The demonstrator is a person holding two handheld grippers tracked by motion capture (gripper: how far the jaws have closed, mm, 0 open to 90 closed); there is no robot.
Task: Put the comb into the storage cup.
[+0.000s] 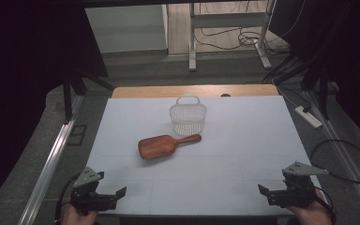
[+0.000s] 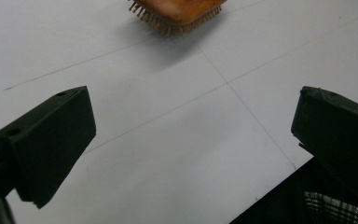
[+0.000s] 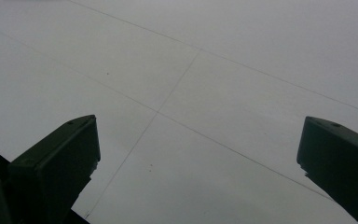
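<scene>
Tongs first: both pairs are released and grasp nothing. The left tongs [image 1: 115, 197] sit at the lower left of the high view, the right tongs [image 1: 266, 193] at the lower right, each well apart from the things at mid-table.

A wooden brush [image 1: 166, 146] lies near the middle of the frame, bristles down, its handle pointing right toward a white wire basket [image 1: 188, 117] that stands just behind it. Handle tip and basket look very close; whether they touch I cannot tell.

Risks, as I judge them: the brush head is broad and smooth on top, so a bite across it could slip or spin it on its bristles. Taking the thin handle instead may let the heavy head droop. A push along the handle could knock the light basket over or shove it toward the far edge of the table [image 1: 122, 122].

From the left tongs' camera, the bristles under the brush [image 2: 177, 11] show at the top centre, which the high view hides. Only the high view gives the basket and both pairs of tongs together.
</scene>
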